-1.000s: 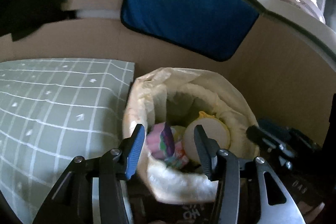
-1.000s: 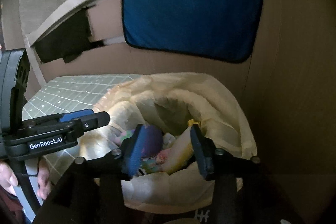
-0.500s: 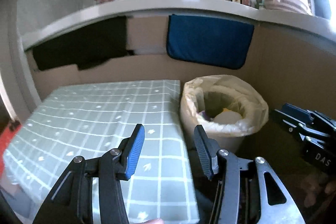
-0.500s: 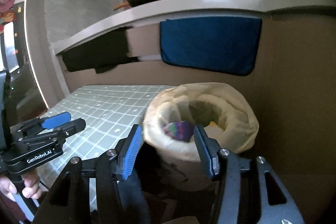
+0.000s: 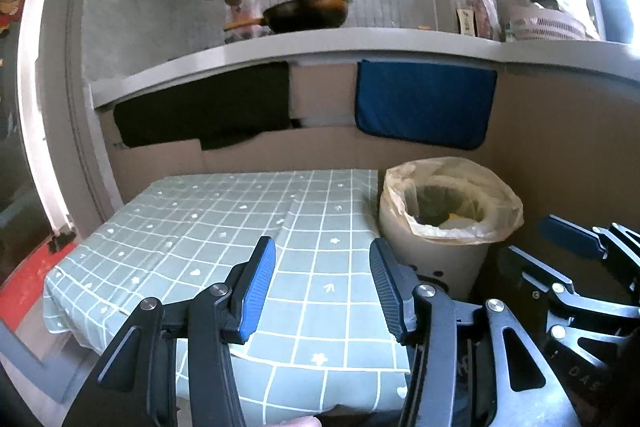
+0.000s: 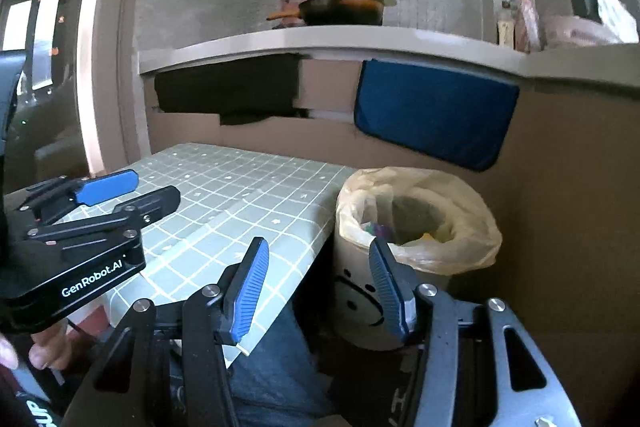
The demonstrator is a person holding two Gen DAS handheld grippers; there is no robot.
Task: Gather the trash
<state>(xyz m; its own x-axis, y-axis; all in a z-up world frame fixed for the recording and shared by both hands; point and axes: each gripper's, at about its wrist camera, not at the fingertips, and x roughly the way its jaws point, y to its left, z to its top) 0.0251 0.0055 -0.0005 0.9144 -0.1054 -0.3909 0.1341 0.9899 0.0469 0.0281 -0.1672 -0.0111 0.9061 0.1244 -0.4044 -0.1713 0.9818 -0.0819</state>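
Note:
A round bin [image 5: 436, 255] lined with a pale yellow bag stands on the floor just right of the table; it also shows in the right wrist view [image 6: 360, 291] with a smiley face on its side. Colourful trash [image 6: 378, 229] lies inside it. My left gripper [image 5: 322, 281] is open and empty above the table's near right part. My right gripper [image 6: 318, 283] is open and empty, held back from the bin's near left side. Each gripper shows in the other's view: the right one [image 5: 576, 239] and the left one [image 6: 120, 191].
The table [image 5: 224, 223] wears a grey-green checked cloth. Cardboard walls [image 5: 560, 163] close in the back and right. A blue cloth [image 5: 424, 107] and a black cloth [image 5: 204, 111] hang under a white counter [image 5: 320, 45] holding a pan.
Both grippers have pulled back and up from over the bin's mouth. The bin now sits farther off and the whole table top has come into view.

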